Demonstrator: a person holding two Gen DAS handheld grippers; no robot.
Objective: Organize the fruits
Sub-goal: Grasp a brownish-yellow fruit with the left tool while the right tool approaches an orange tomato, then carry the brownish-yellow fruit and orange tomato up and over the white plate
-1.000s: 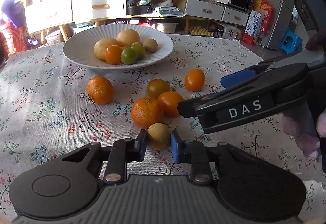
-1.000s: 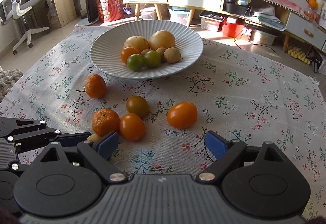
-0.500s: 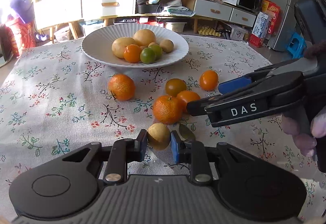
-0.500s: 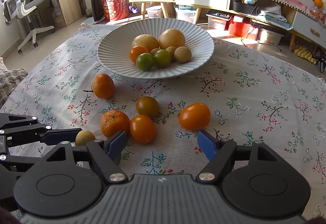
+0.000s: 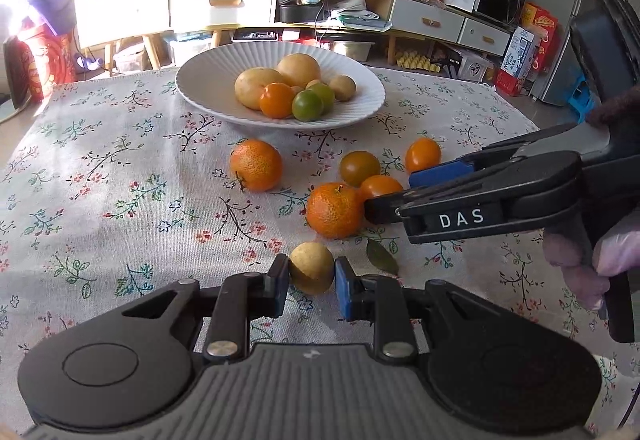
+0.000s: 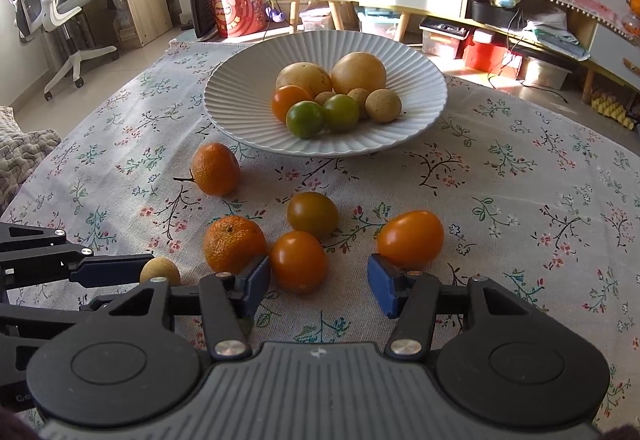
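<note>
Left gripper (image 5: 311, 282) is clenched on a small round tan longan-like fruit (image 5: 311, 268), pinched between both pads. The fruit sits low over the floral tablecloth (image 5: 120, 200); whether it rests on the cloth or is just lifted can't be told. Likely it is held this way to carry it to the white ribbed ceramic bowl (image 5: 208, 96), well ahead of the fingers, where similar tan, green and orange fruit already lie.

Right gripper (image 6: 319, 282) has just been closing its jaws around a smooth round orange tomato-like fruit (image 6: 298, 260). The left pad is touching or just beside the fruit and the right pad is clearly apart, so no grasp yet. Probably both hands load up for one trip.

Just beyond the right gripper's right finger lies an oval orange tomato-like fruit (image 6: 411, 238). Ahead of the fingers is a brownish-green round fruit (image 6: 313, 215). Just left of the left finger sits a rough-skinned mandarin (image 6: 234, 248), and a second mandarin with a stem (image 6: 215, 169) lies further ahead, near the bowl.

White lettering "DAS" (image 5: 461, 219) shows on the right gripper's side in the left wrist view. A red tub (image 6: 236, 12) on the floor carries print too small to read.
</note>
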